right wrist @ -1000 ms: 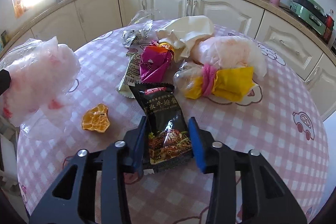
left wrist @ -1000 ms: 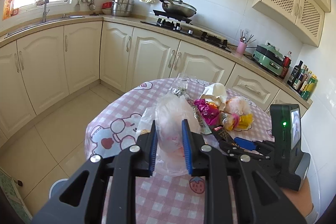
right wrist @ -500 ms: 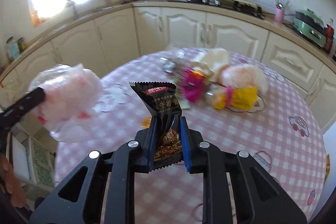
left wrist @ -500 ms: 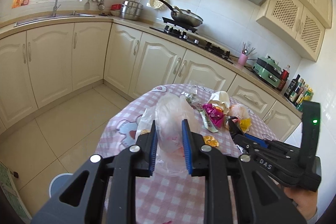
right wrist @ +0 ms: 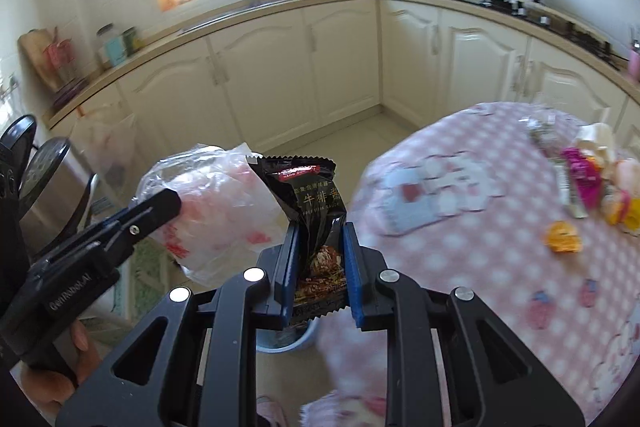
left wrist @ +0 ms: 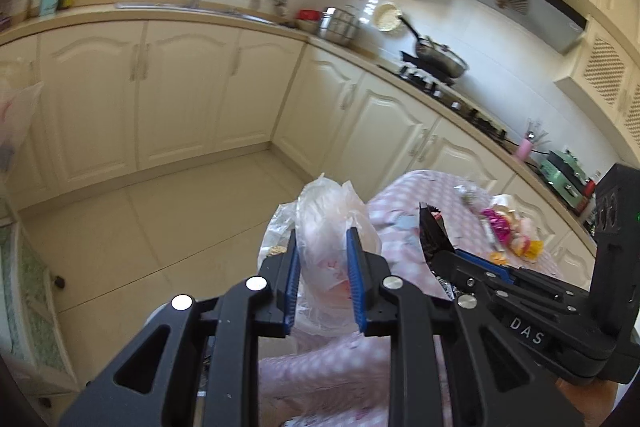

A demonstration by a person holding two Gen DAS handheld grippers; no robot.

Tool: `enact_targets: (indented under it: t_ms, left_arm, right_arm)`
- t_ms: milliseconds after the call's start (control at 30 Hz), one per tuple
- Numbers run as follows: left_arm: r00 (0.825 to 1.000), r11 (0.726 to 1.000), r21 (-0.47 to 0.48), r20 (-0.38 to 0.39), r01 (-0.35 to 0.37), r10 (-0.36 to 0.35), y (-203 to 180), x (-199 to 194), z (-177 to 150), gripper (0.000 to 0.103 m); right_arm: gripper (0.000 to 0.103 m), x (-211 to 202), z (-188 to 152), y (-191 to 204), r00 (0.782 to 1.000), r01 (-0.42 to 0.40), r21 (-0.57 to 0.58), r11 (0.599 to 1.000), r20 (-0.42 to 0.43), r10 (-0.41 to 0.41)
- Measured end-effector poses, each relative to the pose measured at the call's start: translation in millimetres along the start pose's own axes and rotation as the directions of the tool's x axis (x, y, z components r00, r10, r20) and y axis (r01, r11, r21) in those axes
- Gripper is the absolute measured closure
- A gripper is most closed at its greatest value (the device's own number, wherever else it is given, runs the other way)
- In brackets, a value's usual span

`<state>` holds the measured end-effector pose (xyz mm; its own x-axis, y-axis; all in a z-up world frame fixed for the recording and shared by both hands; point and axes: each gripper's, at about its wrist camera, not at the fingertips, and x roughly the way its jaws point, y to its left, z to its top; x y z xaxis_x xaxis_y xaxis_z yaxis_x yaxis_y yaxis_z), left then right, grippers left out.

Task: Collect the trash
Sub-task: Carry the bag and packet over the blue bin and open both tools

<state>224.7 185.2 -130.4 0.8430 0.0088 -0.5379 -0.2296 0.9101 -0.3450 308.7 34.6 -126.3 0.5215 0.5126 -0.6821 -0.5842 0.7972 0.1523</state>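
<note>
Black jaws with blue pads belong to the right gripper (right wrist: pixel 317 269), which is clamped on a black snack wrapper (right wrist: pixel 310 211); the wrapper stands upright between the pads, its torn top edge above them. Just beside it on the left, the left gripper (left wrist: pixel 322 281) pinches a crumpled clear plastic bag (left wrist: pixel 326 239) with pink print, the film bulging out above its narrow gap. Both held pieces hang off the table edge over the tiled floor (left wrist: pixel 168 211), with a pale blue bin (right wrist: pixel 286 337) below the right gripper. Farther off, the table (right wrist: pixel 472 251) with its pink checked cloth carries an orange peel (right wrist: pixel 562 237) and a heap of magenta and yellow wrappers (right wrist: pixel 588 175). Cream cabinets (right wrist: pixel 340 67) line the far walls.
</note>
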Motion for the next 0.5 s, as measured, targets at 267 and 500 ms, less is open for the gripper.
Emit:
enact_targets:
  t_ms: [267, 500]
  left_arm:
    - [0.989, 0.989, -0.056, -0.072, -0.136, 0.132, 77, 18, -27, 0.082]
    - [0.967, 0.973, -0.093, -0.163, -0.212, 0.195, 122, 48, -48, 0.082]
  right_arm:
    - [0.083, 61, -19, 62, 0.992, -0.073, -0.049, 0.996, -0.11, 0.067]
    - [0.083, 109, -30, 82, 0.978, -0.086, -0.053, 0.995, -0.195, 0.074]
